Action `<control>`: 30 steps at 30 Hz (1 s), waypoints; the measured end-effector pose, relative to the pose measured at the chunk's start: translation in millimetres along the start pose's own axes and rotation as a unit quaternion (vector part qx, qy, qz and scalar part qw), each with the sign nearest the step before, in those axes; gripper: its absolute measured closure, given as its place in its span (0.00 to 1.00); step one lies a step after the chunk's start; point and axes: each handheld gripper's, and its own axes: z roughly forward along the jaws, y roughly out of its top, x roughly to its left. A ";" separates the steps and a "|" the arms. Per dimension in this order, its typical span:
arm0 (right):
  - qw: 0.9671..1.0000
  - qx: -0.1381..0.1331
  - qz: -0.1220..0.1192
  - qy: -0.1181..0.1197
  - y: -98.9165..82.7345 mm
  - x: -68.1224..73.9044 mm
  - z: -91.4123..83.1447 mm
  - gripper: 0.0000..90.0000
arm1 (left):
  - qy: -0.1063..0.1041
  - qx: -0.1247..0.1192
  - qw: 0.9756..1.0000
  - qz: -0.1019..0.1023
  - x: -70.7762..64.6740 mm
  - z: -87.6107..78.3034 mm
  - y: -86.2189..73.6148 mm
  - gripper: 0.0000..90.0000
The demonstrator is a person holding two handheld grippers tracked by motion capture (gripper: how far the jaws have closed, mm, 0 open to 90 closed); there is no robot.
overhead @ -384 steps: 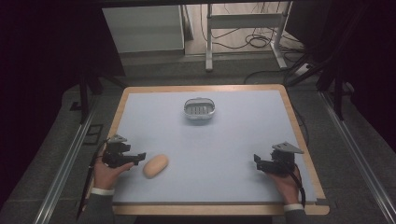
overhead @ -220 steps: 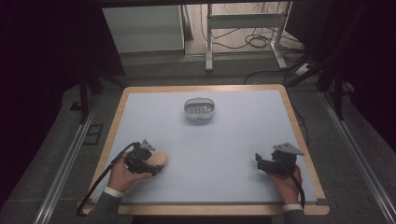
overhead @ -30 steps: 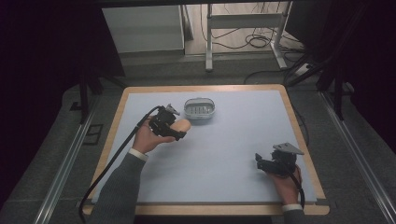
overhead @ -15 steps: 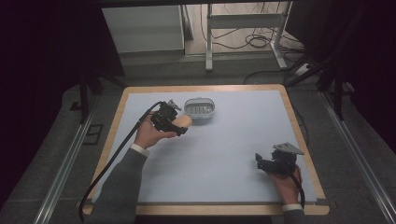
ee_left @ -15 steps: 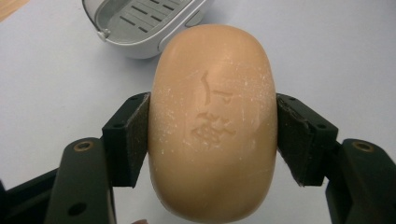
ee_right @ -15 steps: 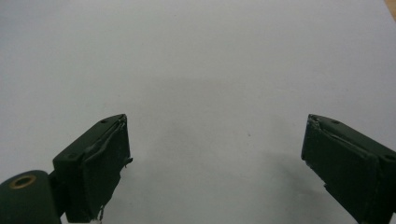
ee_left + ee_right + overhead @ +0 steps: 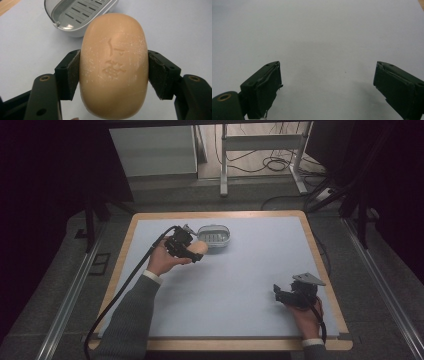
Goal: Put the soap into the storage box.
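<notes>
The left hand-held gripper (image 7: 192, 251) is up over the far left part of the tabletop (image 7: 240, 285), its jaws clamped on the two long sides of a tan bar of soap (image 7: 113, 66). In the left gripper view the pads (image 7: 73, 72) press flat against the soap, which bulges out above and below them and carries a stamped mark on its face. Just past the soap sits a grey soap dish (image 7: 75, 15) with a slotted tray inside. From the high view the soap (image 7: 198, 248) is right beside the near left rim of the soap dish (image 7: 216, 238); whether it touches the rim is hard to tell at that size. A black cable trails from this gripper back along the grey sleeve.

The right hand-held gripper (image 7: 280, 293) is held low at the near right of the tabletop, well apart from the dish. In the right gripper view its jaws stand wide apart with bare pale surface (image 7: 324, 45) between them.
</notes>
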 end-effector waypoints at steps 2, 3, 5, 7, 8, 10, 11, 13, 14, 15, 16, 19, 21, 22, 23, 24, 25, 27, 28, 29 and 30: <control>1.000 0.000 0.000 0.001 0.0 -0.1 -0.1 0.09 | 0.002 -0.001 1.000 0.000 -0.3 1.7 2.1 0.36; 1.000 0.000 0.000 0.001 0.0 -0.1 -0.1 0.09 | 0.002 -0.001 1.000 0.000 -0.3 1.7 2.1 0.36; 1.000 0.000 0.000 0.000 0.0 0.1 0.0 0.09 | 0.000 0.001 1.000 0.002 -0.2 3.5 5.7 0.36; 1.000 0.000 0.000 0.001 0.0 0.0 0.0 0.09 | 0.001 0.003 1.000 0.005 0.1 4.0 6.9 0.36; 1.000 0.000 0.000 0.001 0.0 0.0 0.1 0.09 | 0.001 0.000 1.000 0.003 -0.6 5.1 7.9 0.36; 1.000 0.000 0.000 0.001 0.0 0.0 0.1 0.09 | -0.003 -0.002 1.000 0.004 1.4 6.7 9.8 0.36; 1.000 0.000 0.000 0.001 0.0 0.0 0.1 0.09 | -0.003 -0.002 1.000 0.004 1.4 6.7 9.8 0.36; 1.000 0.001 0.000 0.001 0.1 -0.2 -0.1 0.09 | -0.002 -0.001 1.000 0.001 2.7 8.4 10.0 0.36; 1.000 0.001 0.000 0.001 0.1 -0.2 -0.1 0.09 | 0.000 0.000 1.000 0.001 3.1 8.8 9.9 0.36; 1.000 0.001 0.000 0.001 0.1 -0.1 0.0 0.09 | 0.001 0.003 1.000 0.003 3.8 8.8 10.2 0.36; 1.000 0.001 0.000 0.001 0.1 0.0 0.1 0.09 | -0.003 -0.002 1.000 -0.002 4.0 9.1 11.5 0.36; 1.000 0.001 0.000 0.001 0.1 0.1 0.2 0.09 | -0.004 -0.003 1.000 0.000 4.2 9.8 13.7 0.36; 1.000 0.001 0.000 0.000 0.1 0.1 0.2 0.09 | -0.002 0.000 1.000 0.005 5.2 10.7 16.2 0.36; 1.000 0.001 0.000 0.000 0.1 0.1 0.2 0.09 | -0.002 0.002 1.000 0.008 6.4 11.7 19.1 0.36; 1.000 0.001 0.000 0.000 0.1 0.1 0.2 0.09 | -0.002 0.002 1.000 0.008 6.4 11.7 19.1 0.36; 1.000 0.001 0.000 0.001 0.1 0.1 0.3 0.09 | -0.002 0.000 1.000 0.005 6.8 12.3 20.3 0.36; 1.000 0.002 0.000 0.001 0.1 0.2 0.3 0.09 | -0.014 -0.004 1.000 0.001 9.4 13.2 21.9 0.36; 1.000 0.002 -0.001 0.001 0.1 0.2 0.3 0.09 | -0.017 -0.003 1.000 -0.001 10.3 14.1 22.7 0.36; 1.000 0.002 -0.001 0.001 0.1 0.2 0.4 0.09 | -0.010 -0.001 1.000 0.000 9.9 15.3 23.7 0.36; 1.000 0.002 -0.001 0.001 0.2 0.2 0.4 0.09 | -0.002 0.005 1.000 0.006 10.0 16.0 24.9 0.36; 1.000 0.002 -0.001 0.001 0.2 0.1 0.4 0.09 | -0.002 0.002 1.000 0.002 9.7 17.1 26.1 0.36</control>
